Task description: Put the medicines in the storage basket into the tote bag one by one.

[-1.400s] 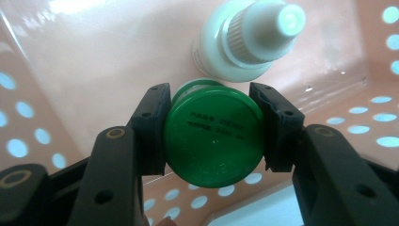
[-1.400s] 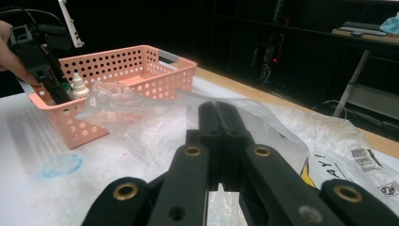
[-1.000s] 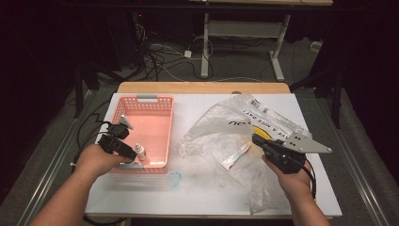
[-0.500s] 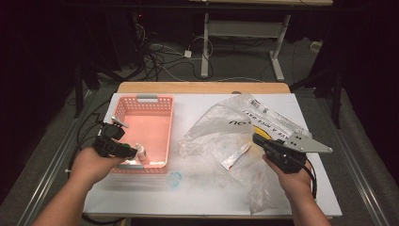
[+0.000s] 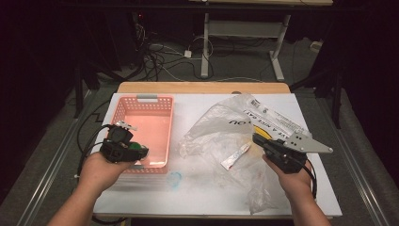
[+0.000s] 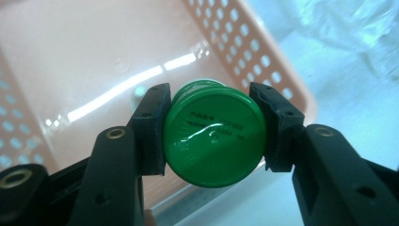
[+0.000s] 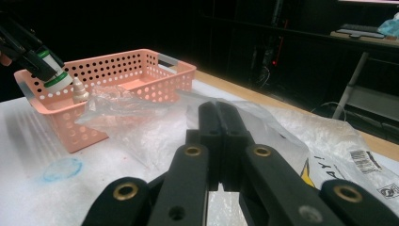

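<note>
Green plastic marks the item in hand: a small bottle (image 6: 214,134) with a green base, clamped between both pads of the left gripper (image 5: 123,147), jaws roughly half open and pressing on its two sides. In the left gripper view the round green end faces the camera, with the floor of the pink basket (image 6: 282,56) behind it. In the right gripper view the same bottle (image 7: 52,70) hangs tilted, its pale pointed tip directed down toward the near corner of the basket (image 7: 117,75), at the rim; whether the tip touches the rim cannot be told. In the high view the left gripper sits at the near left corner of the basket (image 5: 146,101), which stands on the white table (image 5: 197,197). The right gripper (image 5: 277,150) has its jaws pressed fully together with nothing between them, and is held over a crumpled clear plastic bag (image 5: 221,127) spread across the right half of the table. A small white sachet (image 5: 235,157) with red print lies on the bag just beside the right gripper. A faint blue ring mark (image 5: 175,179) shows on the table in front of the basket.
</note>
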The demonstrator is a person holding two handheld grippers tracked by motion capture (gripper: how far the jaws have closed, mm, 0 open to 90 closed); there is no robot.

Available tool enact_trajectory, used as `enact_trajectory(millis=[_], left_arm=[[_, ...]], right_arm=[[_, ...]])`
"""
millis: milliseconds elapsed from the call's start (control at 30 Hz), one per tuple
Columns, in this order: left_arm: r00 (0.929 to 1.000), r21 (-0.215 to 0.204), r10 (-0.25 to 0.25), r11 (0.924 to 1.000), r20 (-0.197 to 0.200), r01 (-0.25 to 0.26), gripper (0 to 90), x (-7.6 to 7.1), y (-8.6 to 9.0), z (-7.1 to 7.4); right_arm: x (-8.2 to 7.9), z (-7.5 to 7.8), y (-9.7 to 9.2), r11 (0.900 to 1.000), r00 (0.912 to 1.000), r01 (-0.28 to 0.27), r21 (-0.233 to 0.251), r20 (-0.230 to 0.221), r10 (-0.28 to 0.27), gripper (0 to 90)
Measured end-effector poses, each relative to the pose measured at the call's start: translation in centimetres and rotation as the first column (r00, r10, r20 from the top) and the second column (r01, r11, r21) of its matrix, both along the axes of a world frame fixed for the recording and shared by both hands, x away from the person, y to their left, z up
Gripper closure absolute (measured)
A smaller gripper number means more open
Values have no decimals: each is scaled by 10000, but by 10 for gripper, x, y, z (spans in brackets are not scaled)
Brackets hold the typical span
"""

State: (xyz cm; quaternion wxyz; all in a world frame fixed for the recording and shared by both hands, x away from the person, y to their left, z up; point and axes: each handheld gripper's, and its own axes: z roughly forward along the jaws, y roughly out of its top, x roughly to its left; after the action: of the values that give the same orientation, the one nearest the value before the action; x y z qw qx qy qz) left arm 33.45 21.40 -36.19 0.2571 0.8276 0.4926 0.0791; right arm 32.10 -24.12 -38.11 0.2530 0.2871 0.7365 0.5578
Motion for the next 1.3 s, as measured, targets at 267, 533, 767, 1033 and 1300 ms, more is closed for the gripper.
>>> enact_trajectory(millis=[267,533,767,1033,1300], left_arm=[[9963,-656,-440,9966,738,489,502,-9,-18,-3],[9889,-978,-1057,9884,1044,1160,503,-18,-43,-9],[9765,-1131,-1630,9772,1412,1795,502,-29,-65,-8],[9621,-1281,-2103,9638,1737,2338,503,-34,-89,-7],[9526,-1507,-2466,9498,1785,2741,503,-32,-114,-19]], right_arm=[[0,0,1,10000,10000,-29,-17,31,29,900],[0,1,2,10000,10000,-69,20,51,69,900],[1,0,4,10000,10000,-75,16,13,75,900],[1,-1,5,9999,9999,-119,-24,17,119,900],[1,-2,6,9998,9998,-174,-59,-34,174,900]])
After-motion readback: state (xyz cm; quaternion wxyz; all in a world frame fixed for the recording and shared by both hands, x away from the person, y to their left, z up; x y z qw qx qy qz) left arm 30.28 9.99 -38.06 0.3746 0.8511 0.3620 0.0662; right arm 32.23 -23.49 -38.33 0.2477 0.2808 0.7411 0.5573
